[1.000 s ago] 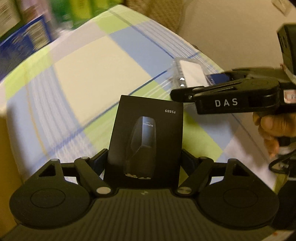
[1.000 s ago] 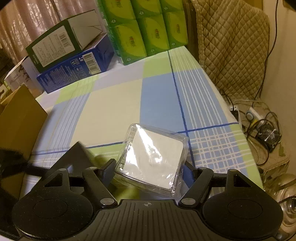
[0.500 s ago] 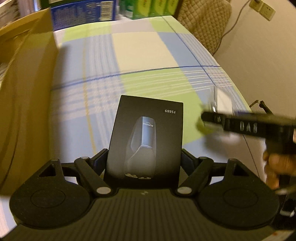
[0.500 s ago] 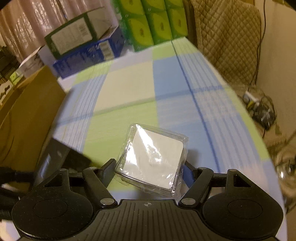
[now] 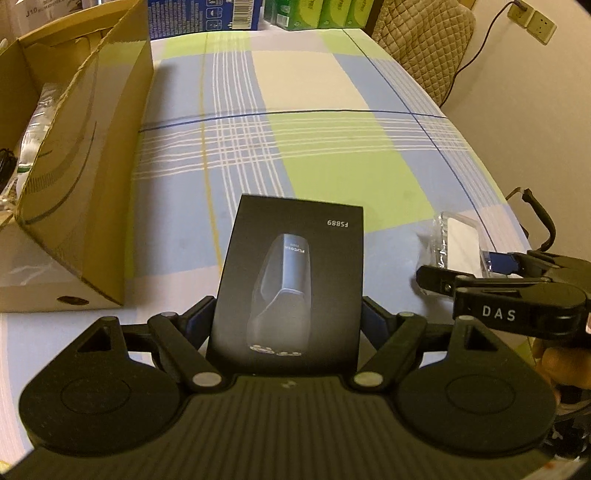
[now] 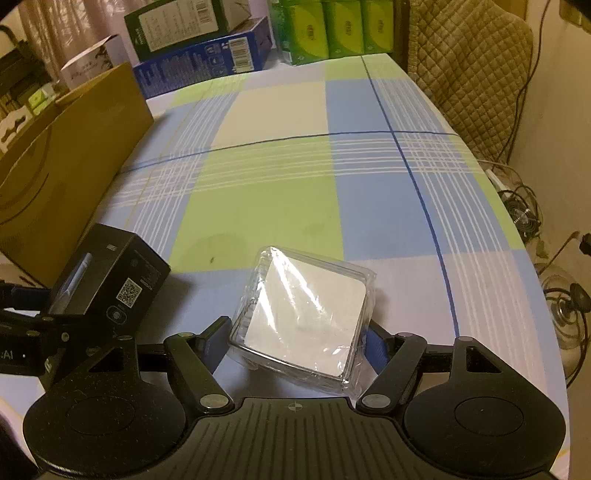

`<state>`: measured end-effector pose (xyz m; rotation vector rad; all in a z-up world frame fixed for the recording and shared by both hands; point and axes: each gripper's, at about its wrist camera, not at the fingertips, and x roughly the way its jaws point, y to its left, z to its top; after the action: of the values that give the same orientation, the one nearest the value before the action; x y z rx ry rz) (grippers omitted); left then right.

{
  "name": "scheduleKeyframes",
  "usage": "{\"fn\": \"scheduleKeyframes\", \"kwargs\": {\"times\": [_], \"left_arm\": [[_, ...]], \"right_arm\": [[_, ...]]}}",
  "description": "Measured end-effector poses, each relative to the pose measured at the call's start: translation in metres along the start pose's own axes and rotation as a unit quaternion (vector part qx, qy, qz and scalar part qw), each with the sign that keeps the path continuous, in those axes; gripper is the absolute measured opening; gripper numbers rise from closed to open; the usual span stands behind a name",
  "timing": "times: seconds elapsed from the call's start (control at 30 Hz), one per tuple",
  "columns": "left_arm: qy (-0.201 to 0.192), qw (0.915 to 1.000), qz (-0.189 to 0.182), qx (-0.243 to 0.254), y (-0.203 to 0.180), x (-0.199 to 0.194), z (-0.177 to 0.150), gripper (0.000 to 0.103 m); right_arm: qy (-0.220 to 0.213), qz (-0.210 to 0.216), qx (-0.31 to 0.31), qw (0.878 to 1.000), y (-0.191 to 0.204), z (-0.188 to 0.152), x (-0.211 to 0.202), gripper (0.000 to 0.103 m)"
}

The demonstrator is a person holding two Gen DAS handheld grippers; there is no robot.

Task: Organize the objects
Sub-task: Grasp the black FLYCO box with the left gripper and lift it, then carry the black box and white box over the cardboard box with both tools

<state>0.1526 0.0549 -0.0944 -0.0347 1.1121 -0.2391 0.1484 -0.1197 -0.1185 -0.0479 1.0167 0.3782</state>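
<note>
The left hand-held gripper (image 5: 286, 317) is closed on a black box (image 5: 290, 284), which stands between its two fingers with the printed face toward the camera, the product picture and the code "FS889" upside down. The box is held above the counter (image 5: 332, 155), which wears a blue, green and cream checked cloth. To the left of this gripper, near and beside it, sits an open cardboard carton (image 5: 88, 177).

The right hand-held gripper (image 6: 295, 339) is clamped on a clear plastic pack (image 6: 303, 314) with a white square inside; the pack is tilted between the fingers, above the near edge of the counter. In the left wrist view this gripper lies just right of the black box. At the far end stand green packs (image 6: 332, 29) and a blue box (image 6: 207, 59).
</note>
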Motion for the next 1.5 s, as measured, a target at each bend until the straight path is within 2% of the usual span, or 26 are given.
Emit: {"fn": "scheduleKeyframes", "kwargs": {"times": [0.37, 0.53, 0.83, 1.17, 1.5], "left_arm": [[-0.004, 0.9997, -0.007, 0.022, -0.002, 0.002, 0.006, 0.078], [0.001, 0.9996, -0.005, 0.029, -0.002, 0.008, 0.005, 0.078], [0.0, 0.9997, -0.001, 0.026, -0.004, 0.006, 0.002, 0.076], [-0.033, 0.9994, -0.013, -0.002, -0.004, -0.029, -0.004, 0.075], [-0.064, 0.9977, -0.014, -0.017, -0.01, -0.076, -0.027, 0.075]], "right_arm": [[-0.001, 0.004, 0.012, 1.0, -0.006, -0.002, 0.003, 0.078], [-0.008, 0.003, 0.018, 1.0, -0.008, -0.002, 0.003, 0.078], [-0.018, -0.002, 0.017, 1.0, -0.004, -0.002, -0.004, 0.07], [-0.046, -0.001, 0.015, 0.999, 0.003, -0.001, -0.04, 0.07], [-0.075, 0.011, 0.005, 0.997, 0.017, -0.005, -0.088, 0.07]]}}
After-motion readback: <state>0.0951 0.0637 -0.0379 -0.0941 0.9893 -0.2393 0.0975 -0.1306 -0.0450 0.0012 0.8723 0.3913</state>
